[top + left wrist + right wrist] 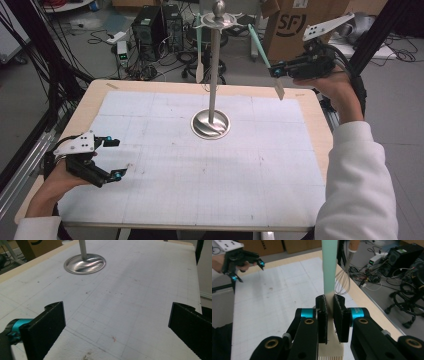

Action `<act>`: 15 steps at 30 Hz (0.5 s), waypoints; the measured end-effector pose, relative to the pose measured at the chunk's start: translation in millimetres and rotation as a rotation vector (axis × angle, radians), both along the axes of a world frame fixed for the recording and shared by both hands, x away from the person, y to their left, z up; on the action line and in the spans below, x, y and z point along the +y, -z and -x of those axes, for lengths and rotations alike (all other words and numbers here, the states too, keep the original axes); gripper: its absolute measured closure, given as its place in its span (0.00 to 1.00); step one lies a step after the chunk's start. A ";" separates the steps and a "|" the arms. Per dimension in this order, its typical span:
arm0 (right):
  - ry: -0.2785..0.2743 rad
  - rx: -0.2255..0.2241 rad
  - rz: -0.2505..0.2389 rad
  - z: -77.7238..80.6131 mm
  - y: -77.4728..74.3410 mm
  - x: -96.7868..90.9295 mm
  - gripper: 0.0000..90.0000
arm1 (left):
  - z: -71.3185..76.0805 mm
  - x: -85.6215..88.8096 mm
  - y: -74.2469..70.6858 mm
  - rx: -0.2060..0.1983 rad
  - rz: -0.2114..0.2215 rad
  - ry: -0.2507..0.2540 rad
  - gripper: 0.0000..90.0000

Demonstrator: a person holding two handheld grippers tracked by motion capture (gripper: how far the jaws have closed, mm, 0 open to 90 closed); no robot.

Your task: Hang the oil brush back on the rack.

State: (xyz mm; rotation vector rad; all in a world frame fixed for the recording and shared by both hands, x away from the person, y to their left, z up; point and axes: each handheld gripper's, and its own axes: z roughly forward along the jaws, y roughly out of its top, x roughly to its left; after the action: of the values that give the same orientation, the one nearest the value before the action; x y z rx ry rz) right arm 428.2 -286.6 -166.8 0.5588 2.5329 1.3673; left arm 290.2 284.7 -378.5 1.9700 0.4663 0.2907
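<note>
High view: right tongs (274, 70) gripping spatula (264, 56) beyond table (95, 102) edge.

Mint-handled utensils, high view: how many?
2. One utensil hangs left of the stand; the other utensil slants at its right, clamped by the right gripper. Others may be hidden.

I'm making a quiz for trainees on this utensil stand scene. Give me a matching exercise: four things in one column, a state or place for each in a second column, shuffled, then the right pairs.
Things:
1. right gripper
2. left gripper
3. round metal base
4. second mint-handled spatula

States or places:
A. jaws wide apart, nothing between them, low over the mat
B. hangs from the stand's top, at the left of the pole
C. shut on the tilted mint-handled spatula
D. rests on the white gridded mat

Pairs: 1-C, 2-A, 3-D, 4-B
</note>
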 end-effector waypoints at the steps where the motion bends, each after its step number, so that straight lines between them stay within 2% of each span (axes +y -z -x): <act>1: 0.004 0.013 -0.003 -1.2 0.0 -0.3 0.91 | 0.0 0.0 0.0 -0.001 0.000 0.002 0.02; 6: 0.004 0.006 -0.009 -6.5 0.5 1.6 0.91 | 0.3 -0.9 0.2 0.001 0.002 0.001 0.02; 9: 0.010 0.020 -0.004 -7.6 -0.3 3.9 0.91 | 0.2 -0.8 0.2 0.001 0.000 0.001 0.02; 10: 0.009 0.008 0.003 -9.5 -0.3 4.1 0.91 | 0.4 -0.8 0.1 0.000 0.001 0.001 0.02; 15: 0.027 0.019 0.002 -14.0 0.9 4.6 0.91 | 0.3 -1.5 1.0 0.005 -0.005 0.002 0.02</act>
State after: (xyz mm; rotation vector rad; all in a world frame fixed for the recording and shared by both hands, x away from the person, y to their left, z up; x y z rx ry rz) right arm 442.2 -281.9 -167.8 0.6057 2.5319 1.3569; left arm 289.9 283.2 -379.5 1.9767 0.4672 0.2860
